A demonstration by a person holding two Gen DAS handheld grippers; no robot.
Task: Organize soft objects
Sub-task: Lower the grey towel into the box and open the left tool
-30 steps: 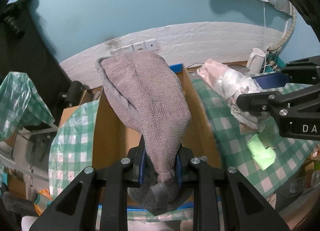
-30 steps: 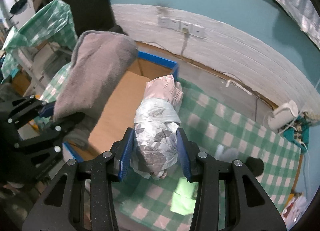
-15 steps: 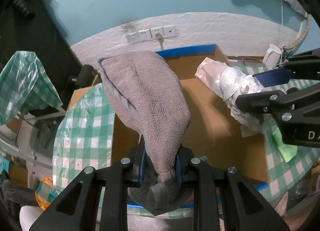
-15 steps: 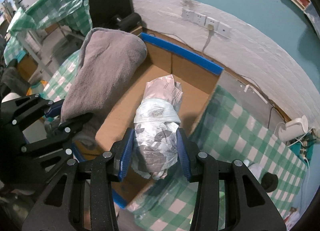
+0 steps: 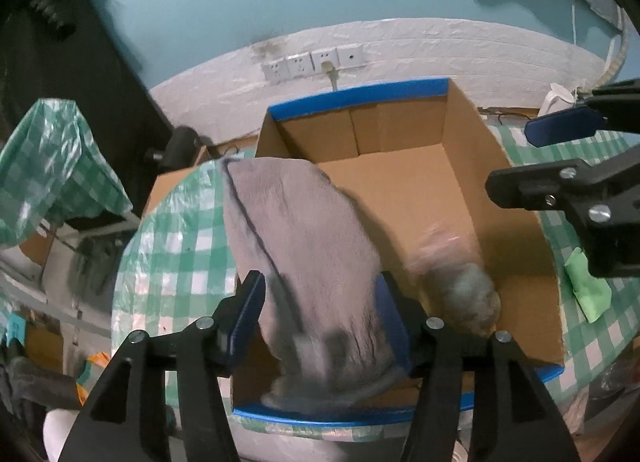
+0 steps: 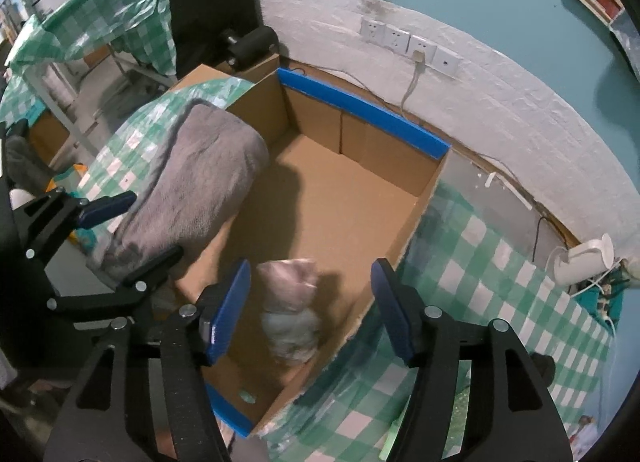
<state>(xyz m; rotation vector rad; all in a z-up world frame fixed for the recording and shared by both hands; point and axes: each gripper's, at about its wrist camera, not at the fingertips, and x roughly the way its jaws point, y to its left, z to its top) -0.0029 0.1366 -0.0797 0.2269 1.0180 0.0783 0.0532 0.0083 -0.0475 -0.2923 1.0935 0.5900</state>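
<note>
Hovering over the cardboard box (image 6: 344,198), my right claw (image 6: 310,312) gaped above the blurred bundle (image 6: 290,314); my left claw (image 5: 320,320) gaped around the grey towel (image 5: 304,254) at nine o'clock.

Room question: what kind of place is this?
Probably a lived-in home room, maybe a kitchen corner: a checked tablecloth, wall sockets, a white kettle, and a cardboard box for sorting.

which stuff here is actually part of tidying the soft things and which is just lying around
Part of the job:
- grey towel, between the open jaws of the left gripper
- plastic-wrapped bundle, blurred, in the box below the open right gripper
- cardboard box

Just lying about:
- white kettle
- green paper scrap
- wall sockets
- checked tablecloth
</note>
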